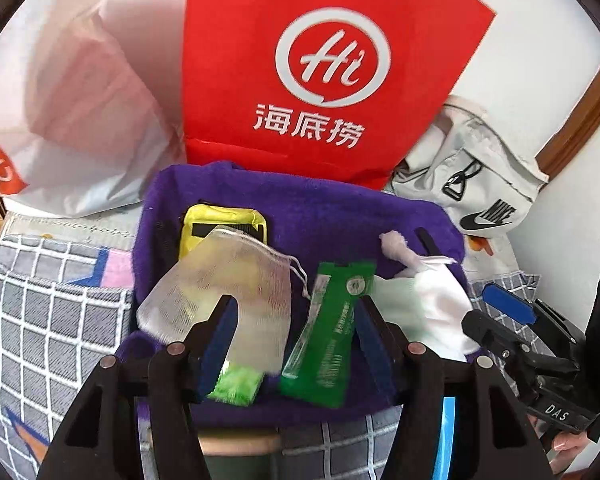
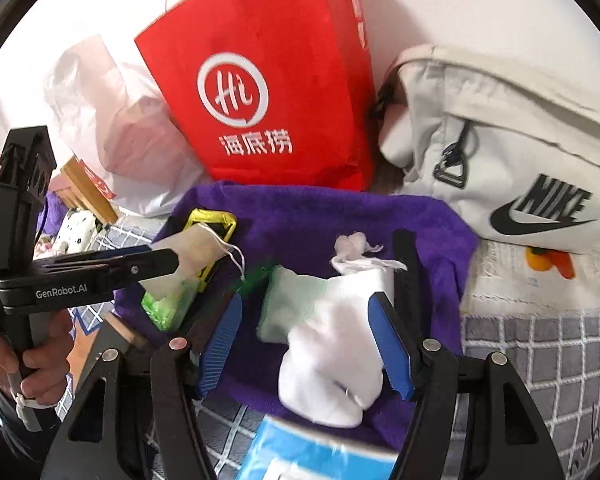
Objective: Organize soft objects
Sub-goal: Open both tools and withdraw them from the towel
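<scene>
A checked grey bedspread (image 1: 40, 320) carries a purple towel-lined basket (image 1: 320, 216), with a red paper bag (image 1: 300, 60) behind it. In the basket lie a mesh drawstring pouch (image 1: 220, 280), a green packet (image 1: 332, 320) and a white cloth pouch (image 2: 332, 352). The left gripper (image 1: 296, 320) and the right gripper (image 2: 312, 340) hang spread over the basket, pinching nothing.

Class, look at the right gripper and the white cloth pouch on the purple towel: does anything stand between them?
Nothing visible does. The white cloth pouch lies on the purple towel directly between the right gripper's open blue pads, which do not press on it.
</scene>
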The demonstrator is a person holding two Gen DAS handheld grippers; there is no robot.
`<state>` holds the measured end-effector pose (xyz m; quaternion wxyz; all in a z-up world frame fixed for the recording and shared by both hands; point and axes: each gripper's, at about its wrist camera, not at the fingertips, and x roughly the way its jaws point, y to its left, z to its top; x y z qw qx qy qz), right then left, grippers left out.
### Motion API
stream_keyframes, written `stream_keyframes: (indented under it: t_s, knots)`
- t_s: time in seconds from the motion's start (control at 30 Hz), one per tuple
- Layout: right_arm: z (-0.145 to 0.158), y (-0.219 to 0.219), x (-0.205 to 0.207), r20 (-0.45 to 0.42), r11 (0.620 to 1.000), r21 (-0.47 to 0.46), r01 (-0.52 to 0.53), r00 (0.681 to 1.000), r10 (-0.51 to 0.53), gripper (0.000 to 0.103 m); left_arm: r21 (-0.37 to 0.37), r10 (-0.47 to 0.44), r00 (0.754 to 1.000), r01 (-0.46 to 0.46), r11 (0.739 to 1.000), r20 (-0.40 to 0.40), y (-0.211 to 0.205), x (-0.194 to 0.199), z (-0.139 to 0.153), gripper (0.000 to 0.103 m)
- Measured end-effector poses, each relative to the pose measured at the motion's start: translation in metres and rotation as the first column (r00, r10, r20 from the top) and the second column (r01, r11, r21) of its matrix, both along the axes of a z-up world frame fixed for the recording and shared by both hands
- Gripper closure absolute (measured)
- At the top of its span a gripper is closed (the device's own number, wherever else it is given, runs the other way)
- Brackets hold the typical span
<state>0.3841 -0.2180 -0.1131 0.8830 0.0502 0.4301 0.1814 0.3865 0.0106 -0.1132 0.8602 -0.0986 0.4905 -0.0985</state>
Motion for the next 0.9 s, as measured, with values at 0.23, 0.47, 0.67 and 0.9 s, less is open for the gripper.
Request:
stream_keyframes:
  t_s: [0.23, 0.47, 0.67, 0.9]
  knots:
    - [0.017, -0.004, -0.046, 0.024, 0.999, 0.010, 0.040, 0.999, -0.040, 0.038, -0.022, -0.008, 0.999, 0.009, 1.000, 0.042, 0.008, -0.046, 0.018, 0.045]
    - [0.027, 0.006, -0.103, 0.028, 0.999, 0.033, 0.017, 0.999, -0.018, 0.038, -0.042, 0.024, 0.995, -0.020, 0.999, 0.097, 0.026, -0.097, 0.037, 0.045]
    - [0.027, 0.018, -0.150, 0.018, 1.000, 0.009, -0.014, 1.000, 0.014, 0.038, -0.030, 0.029, 0.991, -0.026, 0.999, 0.127, 0.032, -0.138, 0.046, 0.045]
    - [0.018, 0.032, -0.201, -0.012, 0.999, 0.017, -0.039, 0.999, 0.039, 0.038, -0.007, 0.048, 0.990, -0.047, 0.999, 0.135, 0.045, -0.180, 0.035, 0.045]
